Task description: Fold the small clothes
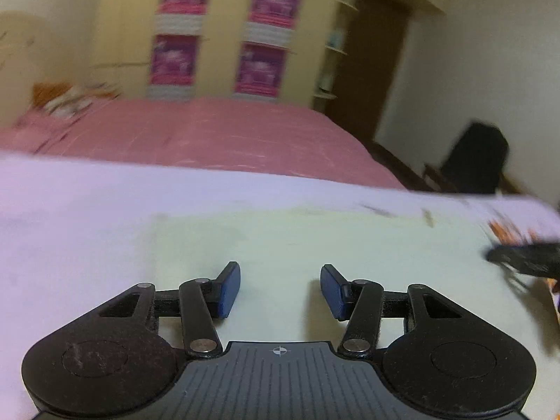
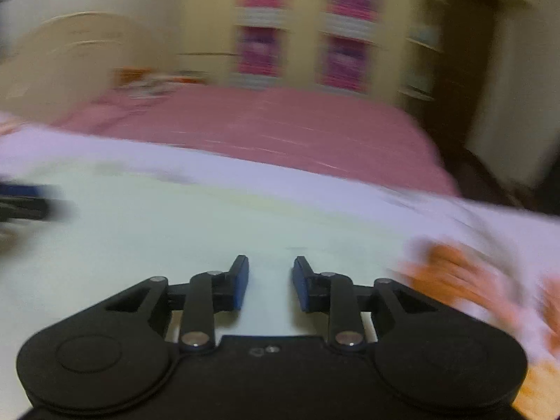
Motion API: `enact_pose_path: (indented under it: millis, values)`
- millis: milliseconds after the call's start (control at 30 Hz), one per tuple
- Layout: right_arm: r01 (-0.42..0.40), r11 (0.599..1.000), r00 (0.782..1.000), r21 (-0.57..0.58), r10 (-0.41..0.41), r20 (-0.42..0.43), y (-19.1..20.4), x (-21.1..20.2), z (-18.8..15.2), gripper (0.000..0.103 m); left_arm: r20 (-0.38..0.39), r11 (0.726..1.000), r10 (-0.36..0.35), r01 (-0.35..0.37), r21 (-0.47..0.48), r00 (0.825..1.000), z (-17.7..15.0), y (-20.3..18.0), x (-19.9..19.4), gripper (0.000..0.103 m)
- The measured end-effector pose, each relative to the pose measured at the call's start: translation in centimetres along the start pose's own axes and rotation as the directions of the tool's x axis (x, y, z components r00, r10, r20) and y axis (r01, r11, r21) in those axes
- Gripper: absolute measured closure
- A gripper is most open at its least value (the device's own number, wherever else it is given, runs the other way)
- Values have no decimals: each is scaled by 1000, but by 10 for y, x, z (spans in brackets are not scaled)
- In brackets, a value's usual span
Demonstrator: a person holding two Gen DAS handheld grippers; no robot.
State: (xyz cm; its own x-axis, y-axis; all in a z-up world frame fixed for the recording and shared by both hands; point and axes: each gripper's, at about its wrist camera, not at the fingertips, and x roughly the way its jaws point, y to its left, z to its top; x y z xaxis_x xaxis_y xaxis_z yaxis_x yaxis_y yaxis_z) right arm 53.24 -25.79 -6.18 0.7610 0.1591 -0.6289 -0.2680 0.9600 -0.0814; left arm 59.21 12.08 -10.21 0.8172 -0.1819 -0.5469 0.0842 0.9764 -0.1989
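Note:
A pale, greenish-white garment point(image 1: 315, 241) lies flat on a white cloth point(image 1: 70, 189) in front of me. My left gripper point(image 1: 280, 274) hovers over the garment's near part, open, with nothing between its blue pads. My right gripper point(image 2: 271, 269) stands over the same garment point(image 2: 168, 217), its jaws apart by a narrower gap and nothing in them. The right gripper point(image 1: 525, 262) shows blurred at the right edge of the left wrist view. At the left edge of the right wrist view is the left gripper point(image 2: 24, 203). Both views are motion-blurred.
An orange-patterned cloth point(image 2: 455, 276) lies at the right, beside the garment. Behind the white cloth is a bed with a pink cover point(image 1: 217, 133), with patterned items point(image 1: 66, 99) at its far left. A dark chair point(image 1: 479, 157) and a wardrobe point(image 1: 224, 35) stand beyond.

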Motion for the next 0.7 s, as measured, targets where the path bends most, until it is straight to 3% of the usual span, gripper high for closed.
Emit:
enact_pose_path:
  millis: [100,167,233,333,433,567,700]
  values:
    - [-23,998,1000,52,24,-10,-34,-7,-4,78,26,997,66,-65,-32,997,4,11,-23,51]
    - [9,999,1000,53,-10,17,-31,-22,-2,73,99,998,48,-44,-39,994,7,5,-46,51]
    - [-40,997,996,58,35,83,-19,-43,-7,73,132,1000,4,-3,-8,991,3,-21,-59,51]
    - [-147,989,985,23,144,96,21,-60,-15,73,77,993,-80,73,91,994,-12,-68,-54,50]
    - [-201,978,976,-57,205,71,67,-58,-22,75,2,982,-125,123,141,992,-36,-105,-44,50]
    - [-152,980,987,-130,157,31,87,-49,-35,73,-24,986,-84,86,142,996,-51,-102,-43,50]
    - [-34,994,999,-107,37,23,53,-51,-45,72,-16,996,-25,26,90,1000,-50,-64,-57,51]
